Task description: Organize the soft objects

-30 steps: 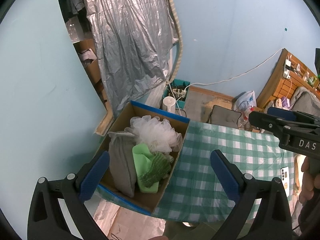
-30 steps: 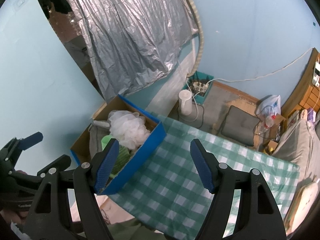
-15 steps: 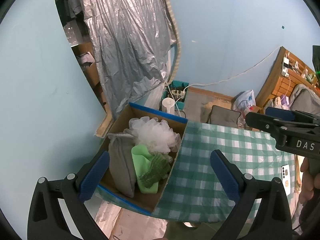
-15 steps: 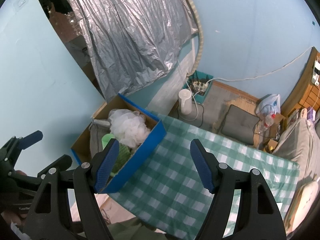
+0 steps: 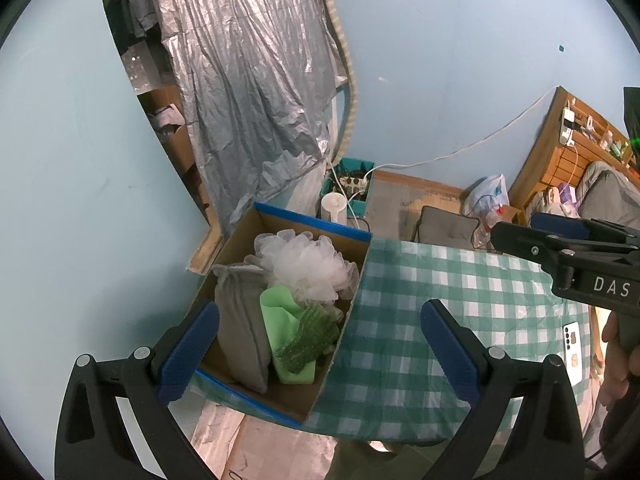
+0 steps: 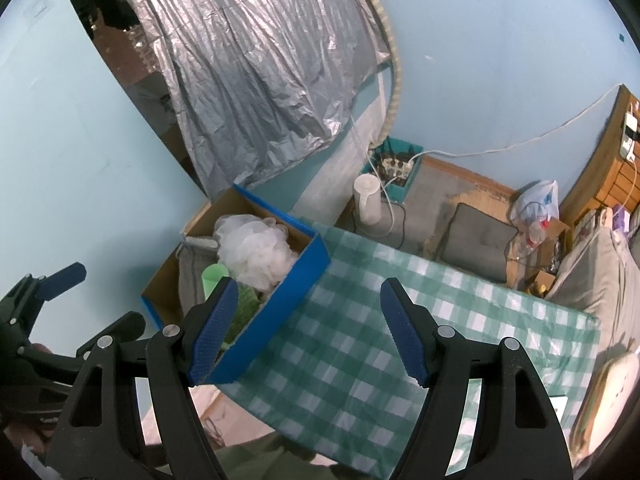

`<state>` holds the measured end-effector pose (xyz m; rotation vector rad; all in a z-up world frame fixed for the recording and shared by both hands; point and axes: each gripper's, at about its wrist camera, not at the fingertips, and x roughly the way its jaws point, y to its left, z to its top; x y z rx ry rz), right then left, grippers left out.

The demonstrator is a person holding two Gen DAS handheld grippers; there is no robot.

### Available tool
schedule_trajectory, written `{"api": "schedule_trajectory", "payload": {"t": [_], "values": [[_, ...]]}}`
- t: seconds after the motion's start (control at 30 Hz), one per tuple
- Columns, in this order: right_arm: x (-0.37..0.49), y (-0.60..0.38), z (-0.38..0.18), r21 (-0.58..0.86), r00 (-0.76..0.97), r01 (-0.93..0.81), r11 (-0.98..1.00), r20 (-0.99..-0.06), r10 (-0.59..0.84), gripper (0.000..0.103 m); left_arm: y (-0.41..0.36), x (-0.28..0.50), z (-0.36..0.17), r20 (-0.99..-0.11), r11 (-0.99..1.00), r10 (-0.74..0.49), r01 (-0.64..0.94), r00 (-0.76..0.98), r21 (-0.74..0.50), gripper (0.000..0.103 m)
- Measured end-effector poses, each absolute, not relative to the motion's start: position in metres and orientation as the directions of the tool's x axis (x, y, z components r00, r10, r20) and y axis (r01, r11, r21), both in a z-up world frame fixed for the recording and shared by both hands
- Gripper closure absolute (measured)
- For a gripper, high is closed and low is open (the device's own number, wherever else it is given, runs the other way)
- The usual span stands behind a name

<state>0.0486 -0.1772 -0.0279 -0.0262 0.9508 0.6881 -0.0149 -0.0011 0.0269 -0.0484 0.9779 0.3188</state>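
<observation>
- I am hovering above the table [image 5: 460,320], draped in a smooth green-checked cloth; its top shows no soft things left, so sorting looks finished.
- The cardboard box [image 5: 304,227] at its left edge is holding them: a limp grey pouch [image 5: 240,320], a frilly white mesh pouf [image 5: 308,264], a knobbly green glove [image 5: 308,336].
- I am holding my left tool [image 5: 320,348] and right tool [image 6: 308,332] wide open and empty; next I likely just withdraw.

Right tongs [image 6: 310,330] agape above checked tablecloth [image 6: 360,352], beside blue box [image 6: 276,312].
</observation>
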Motion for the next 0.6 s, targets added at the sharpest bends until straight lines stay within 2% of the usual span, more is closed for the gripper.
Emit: {"api": "schedule_trajectory", "payload": {"t": [0.6], "values": [[0.0491,-0.1769,-0.0277,0.271,0.387,-0.551,0.79,-0.755,0.529,0.03,-0.0002,-0.0168,0.0251,-0.824,0.95,0.249,-0.296,0.51,0.103,0.002]]}}
